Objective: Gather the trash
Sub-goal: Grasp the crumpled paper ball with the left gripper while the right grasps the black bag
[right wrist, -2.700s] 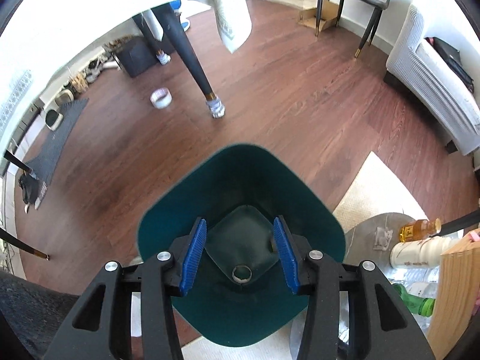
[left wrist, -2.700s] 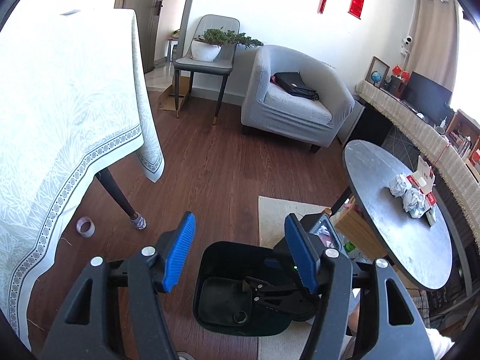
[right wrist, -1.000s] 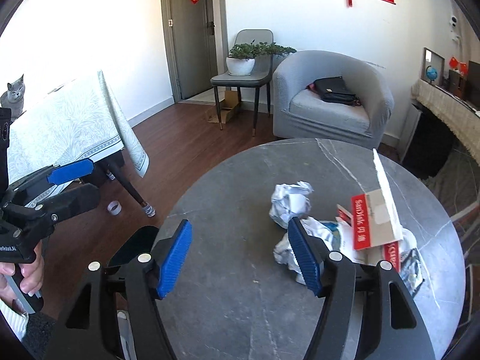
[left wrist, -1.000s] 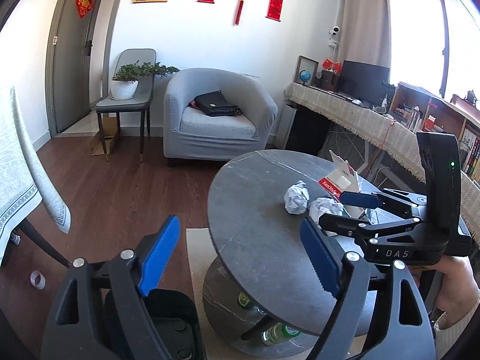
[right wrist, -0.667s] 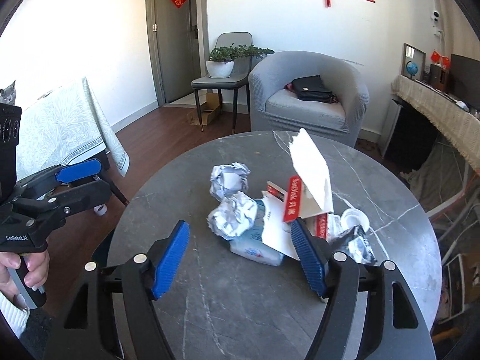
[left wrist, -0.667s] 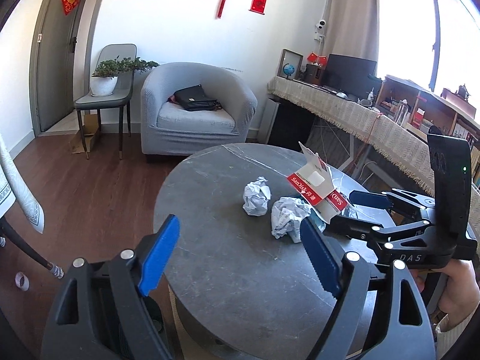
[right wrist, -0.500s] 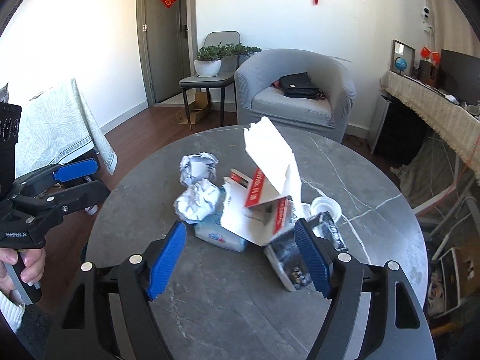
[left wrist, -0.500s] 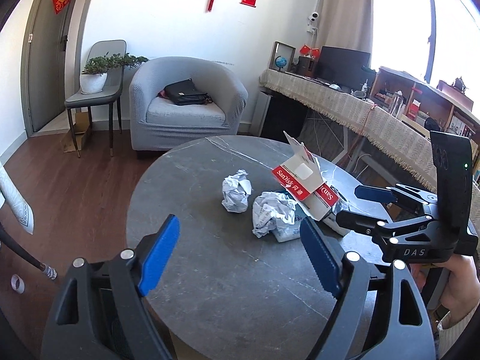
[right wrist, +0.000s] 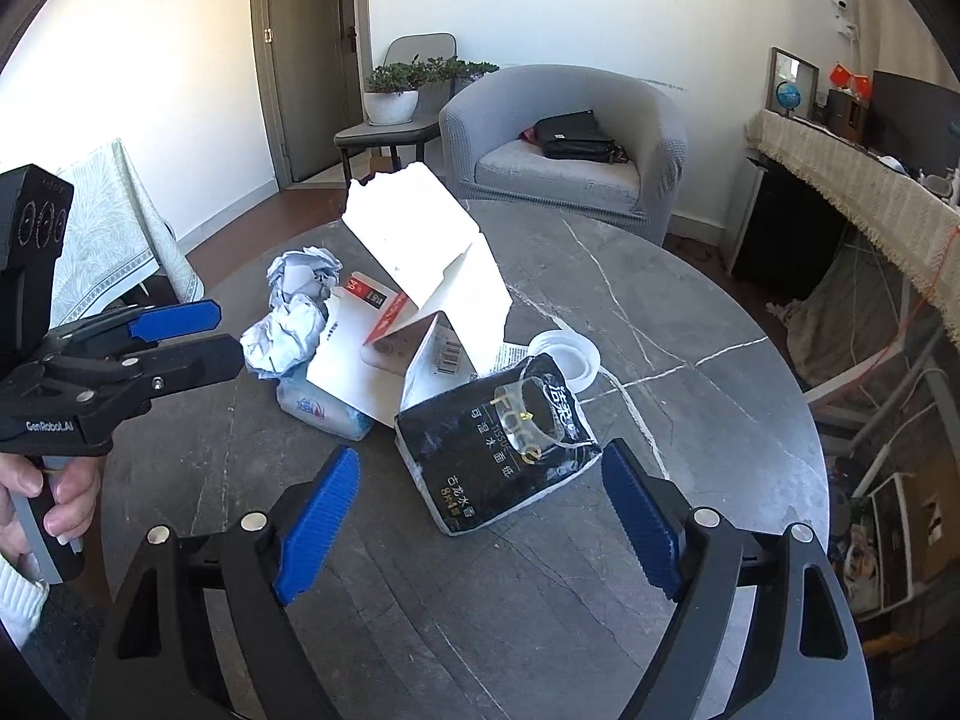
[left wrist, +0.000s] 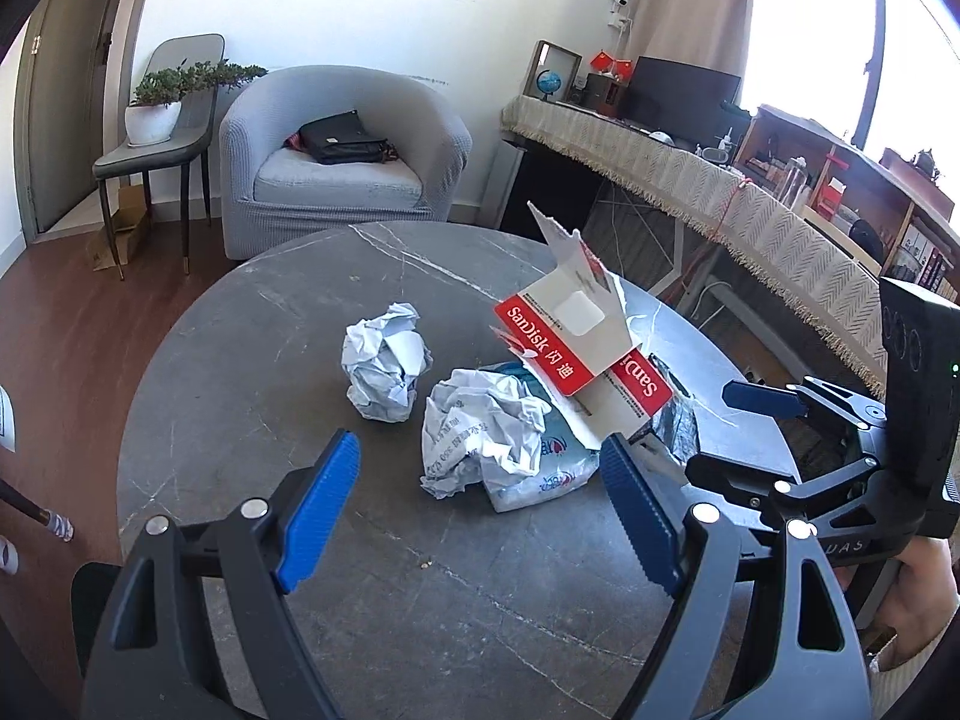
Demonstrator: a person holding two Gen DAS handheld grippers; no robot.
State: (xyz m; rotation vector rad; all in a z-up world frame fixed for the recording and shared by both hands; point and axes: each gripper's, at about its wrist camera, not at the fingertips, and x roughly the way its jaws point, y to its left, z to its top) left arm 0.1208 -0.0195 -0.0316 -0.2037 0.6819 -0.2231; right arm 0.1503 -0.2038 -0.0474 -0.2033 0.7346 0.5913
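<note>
**Inspector:** State of the tongs, both sides

**Assistant:** The left gripper (left wrist: 480,504) stands wide with nothing between the pads. The right gripper (right wrist: 480,516) is also wide; its jaws have just been opening, and no item is between them. Neither touches any trash

**Inspector:** Location of the trash

**Assistant:** All of it is heaped near the middle of the round grey table (left wrist: 252,324). From the left view: one crumpled paper ball (left wrist: 385,369) lies apart on the left of the heap, a second paper wad (left wrist: 480,426) rests on a pale tissue packet (left wrist: 543,474), and the torn red-and-white carton (left wrist: 570,336) leans behind them. From the right view, a black tissue pack (right wrist: 498,444) lies closest, with a white lid (right wrist: 570,357) just behind it

**Inspector:** The relation governing the next move

**Assistant:** Judged from the views, each gripper has its own nearest item. The second paper wad lies straight ahead of the left gripper, centred between its pads and a little beyond the tips. The black tissue pack lies straight ahead of the right gripper; its long axis runs diagonally, near-left to far-right, so it sits skewed across the jaw line. A slight wrist roll would likely square the pads to its narrower sides

**Inspector:** Risk

**Assistant:** The carton leans over both targets and may topple when disturbed
</note>
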